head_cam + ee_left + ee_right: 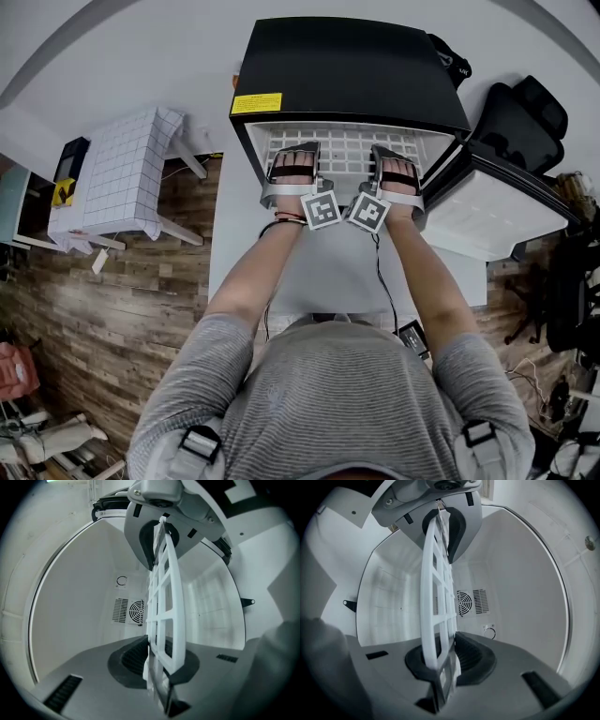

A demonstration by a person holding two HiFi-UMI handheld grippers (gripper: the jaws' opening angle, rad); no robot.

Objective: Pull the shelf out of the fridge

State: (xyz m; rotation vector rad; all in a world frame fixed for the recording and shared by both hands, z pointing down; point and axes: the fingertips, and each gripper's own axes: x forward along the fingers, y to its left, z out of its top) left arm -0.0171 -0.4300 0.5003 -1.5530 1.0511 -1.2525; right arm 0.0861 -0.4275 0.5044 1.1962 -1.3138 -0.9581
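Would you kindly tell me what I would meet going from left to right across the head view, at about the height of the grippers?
Grid-patterned white table → left gripper → right gripper → open fridge door. The shelf, clamped by both grippers, spans them and so has no place of its own.

Head view evenly lit by soft overhead light, no hard shadows seen. Strong barrel distortion, straight lines bent at edges. Black fridge [347, 66] top rendered dark, no glare. Both gripper views ringed by black vignette. Interior bright, pale, low contrast. White shelf [174, 602] near lens slightly overexposed, and nearest foreground blurred.
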